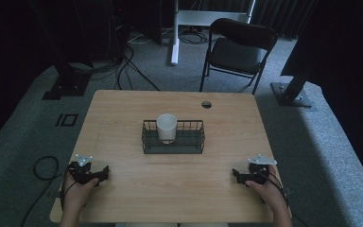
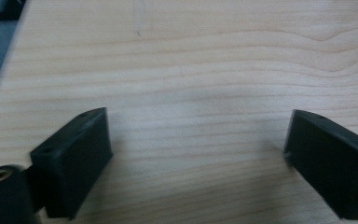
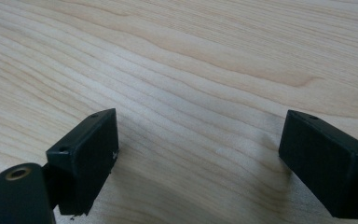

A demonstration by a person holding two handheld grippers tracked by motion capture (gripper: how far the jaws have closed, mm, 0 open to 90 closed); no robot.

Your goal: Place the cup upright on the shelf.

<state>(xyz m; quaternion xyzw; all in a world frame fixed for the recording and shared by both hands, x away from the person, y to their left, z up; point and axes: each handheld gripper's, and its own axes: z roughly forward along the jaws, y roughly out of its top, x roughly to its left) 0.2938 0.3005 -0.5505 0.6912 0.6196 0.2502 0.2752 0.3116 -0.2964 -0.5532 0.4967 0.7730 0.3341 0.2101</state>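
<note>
— While both hands rest on the tabletop (image 1: 123, 109), where is the cup?

— From the high view, the white cup (image 1: 167, 127) stands upright inside the black wire basket (image 1: 194, 137), toward its 9 o'clock end; the basket sits at the centre of the tabletop, and it is well apart from both hands.

— And the left claw (image 1: 105, 171)?

— It lies near the tabletop's 7 o'clock corner and points toward 3 o'clock; in the left gripper view its two black jaws stand wide apart, and between them I see bare wood grain, so it holds nothing.

— The right claw (image 1: 235, 174)?

— It lies near the 5 o'clock corner and points toward 9 o'clock, so the two face each other across the near edge; in the right gripper view its jaws are also wide, with plain wood between them; it grips nothing.

— What is beyond the tabletop?

— At 12 o'clock a dark folding chair (image 1: 238, 47) stands on the grey carpet; cables lie on the floor at 11 o'clock; a small round hole (image 1: 206, 104) is in the tabletop near its far edge.
</note>
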